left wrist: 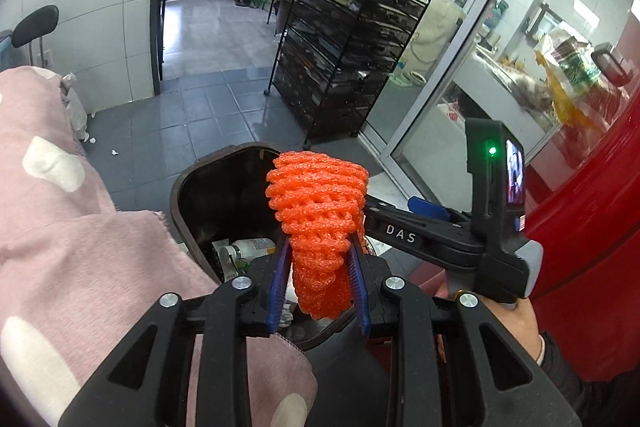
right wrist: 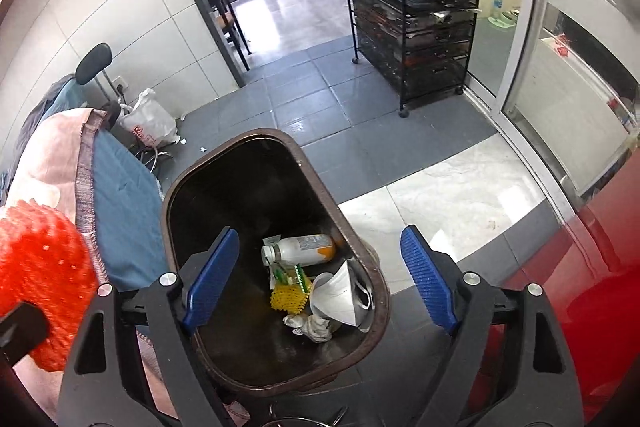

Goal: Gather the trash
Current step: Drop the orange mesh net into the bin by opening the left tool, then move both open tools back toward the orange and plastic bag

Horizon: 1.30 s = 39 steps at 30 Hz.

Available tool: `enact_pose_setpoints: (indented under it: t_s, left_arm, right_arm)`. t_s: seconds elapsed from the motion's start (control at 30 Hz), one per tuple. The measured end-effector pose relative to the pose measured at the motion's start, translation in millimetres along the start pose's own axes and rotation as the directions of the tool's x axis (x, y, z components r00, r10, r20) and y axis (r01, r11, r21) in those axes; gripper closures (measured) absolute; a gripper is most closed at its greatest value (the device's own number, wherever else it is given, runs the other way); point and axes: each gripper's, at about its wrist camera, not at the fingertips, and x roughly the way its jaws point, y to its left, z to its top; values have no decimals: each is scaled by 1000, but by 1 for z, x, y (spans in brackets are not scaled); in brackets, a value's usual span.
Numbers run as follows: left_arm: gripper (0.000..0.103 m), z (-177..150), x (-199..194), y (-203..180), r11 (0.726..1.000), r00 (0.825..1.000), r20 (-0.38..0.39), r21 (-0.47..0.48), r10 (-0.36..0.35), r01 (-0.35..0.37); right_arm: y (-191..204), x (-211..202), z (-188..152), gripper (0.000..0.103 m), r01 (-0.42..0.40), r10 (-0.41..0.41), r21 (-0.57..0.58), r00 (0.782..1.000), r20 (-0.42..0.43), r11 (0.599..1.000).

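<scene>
My left gripper [left wrist: 318, 279] is shut on an orange foam fruit net [left wrist: 318, 211] and holds it above the near rim of a dark brown trash bin [left wrist: 188, 203]. The net also shows at the left edge of the right wrist view [right wrist: 44, 283]. My right gripper [right wrist: 320, 279] is open and empty, right above the bin [right wrist: 224, 163]. Inside the bin lie a plastic bottle [right wrist: 300, 250], a yellow foam net [right wrist: 288, 298], a white face mask [right wrist: 340, 297] and crumpled tissue [right wrist: 314, 325]. The right gripper's body [left wrist: 440, 231] is just right of the net.
A pink blanket [left wrist: 60, 227] over a blue cloth [right wrist: 120, 219] lies left of the bin. A black wheeled wire rack [right wrist: 416, 7] stands ahead on the tiled floor. A white plastic bag [right wrist: 150, 125] sits by the left wall. A red curved surface [right wrist: 580, 287] is at right.
</scene>
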Motion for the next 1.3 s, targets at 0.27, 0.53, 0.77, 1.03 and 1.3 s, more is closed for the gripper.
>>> enact_pose_setpoints:
  t_s: [0.27, 0.53, 0.77, 1.03, 1.3]
  left_arm:
    - [25, -2, 2, -9, 997, 999, 13, 60, 42, -42]
    - [15, -6, -6, -5, 999, 999, 36, 38, 28, -30]
    - [10, -6, -31, 5, 999, 995, 88, 12, 46, -48]
    - [7, -18, -75, 34, 991, 978, 162, -55, 132, -125]
    - [6, -35, -120, 78, 959, 943, 216, -184, 252, -215]
  right_arm:
    - [-6, 0, 0, 19, -5, 5, 14, 1000, -6, 1000]
    - [1, -4, -2, 17, -25, 25, 5, 1000, -6, 1000]
    - [25, -18, -2, 17, -82, 82, -36, 997, 11, 996]
    - [74, -41, -2, 14, -172, 179, -134, 983, 40, 976]
    - [141, -57, -7, 14, -269, 281, -271, 960, 5, 924]
